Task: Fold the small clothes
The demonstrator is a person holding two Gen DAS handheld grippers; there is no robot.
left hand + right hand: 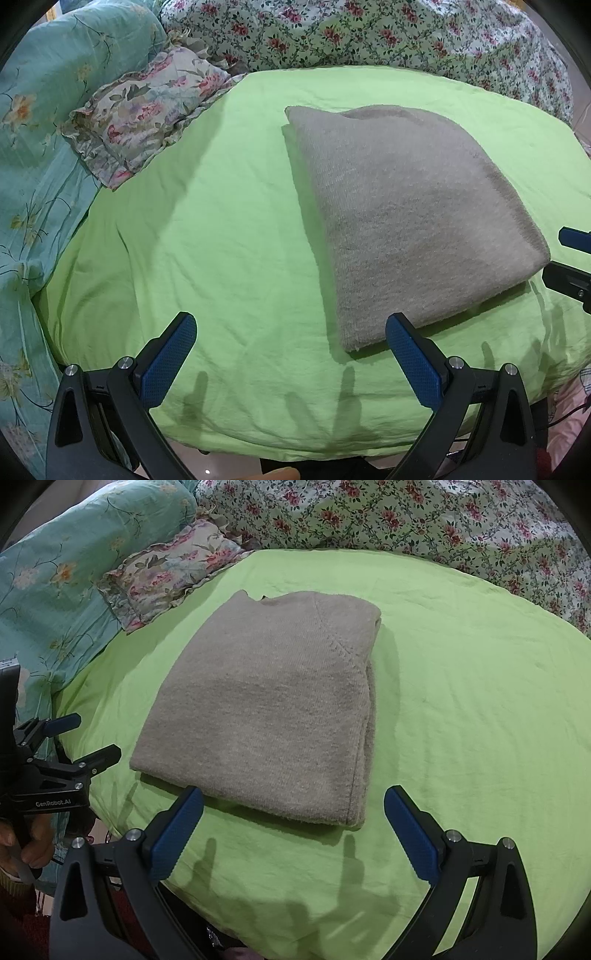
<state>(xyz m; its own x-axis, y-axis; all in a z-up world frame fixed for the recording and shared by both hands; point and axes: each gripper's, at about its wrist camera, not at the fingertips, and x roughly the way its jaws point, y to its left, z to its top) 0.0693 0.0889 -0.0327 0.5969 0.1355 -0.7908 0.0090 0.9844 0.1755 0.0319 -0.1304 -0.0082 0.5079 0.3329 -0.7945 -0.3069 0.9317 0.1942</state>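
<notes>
A grey knitted sweater (402, 218) lies folded into a neat rectangle on the light green sheet (207, 229); it also shows in the right wrist view (273, 709). My left gripper (291, 328) is open and empty, just short of the sweater's near left corner. My right gripper (295, 808) is open and empty, in front of the sweater's near edge. The left gripper also shows at the left edge of the right wrist view (86, 738), open. The right gripper's fingers (572, 240) show at the right edge of the left wrist view.
A floral ruffled pillow (144, 110) and a teal flowered quilt (40, 147) lie at the left. A white floral quilt (369, 33) is bunched along the back. The green sheet (461, 701) stretches to the sweater's right. The bed's front edge is just below the grippers.
</notes>
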